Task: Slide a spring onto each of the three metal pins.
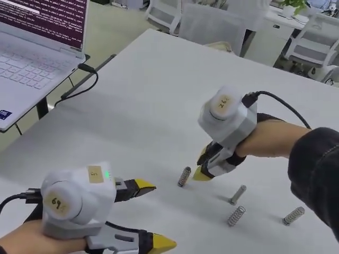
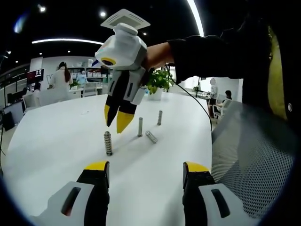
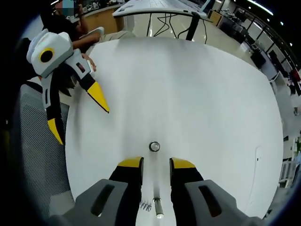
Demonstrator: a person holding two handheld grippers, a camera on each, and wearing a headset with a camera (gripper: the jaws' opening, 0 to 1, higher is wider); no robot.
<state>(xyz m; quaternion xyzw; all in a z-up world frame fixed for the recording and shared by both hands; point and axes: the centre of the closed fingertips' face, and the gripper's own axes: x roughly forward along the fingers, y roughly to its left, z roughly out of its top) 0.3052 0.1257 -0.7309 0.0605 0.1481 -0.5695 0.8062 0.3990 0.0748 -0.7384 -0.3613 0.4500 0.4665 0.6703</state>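
Two down I reckon: one spring (image 1: 184,176) stands just off the right gripper's (image 1: 202,168) narrow, empty fingers and the far spring (image 1: 294,215) looks pinned too, leaving the bare pin (image 1: 238,194) and loose spring (image 1: 236,215) behind those fingertips, left gripper (image 1: 152,214) wide and empty.

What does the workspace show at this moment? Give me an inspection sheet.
Surface: white table.
Job's things: upright spring by the right gripper's tips; bare metal pin; second spring, lying flat in the left gripper view; third spring.
Clutter: open laptop at the left.
Grippers: left gripper open, holding nothing; right gripper jaws slightly apart, holding nothing.
Cables: laptop cable past the table edge; right gripper's cable.
Surroundings: office chairs, a plant.
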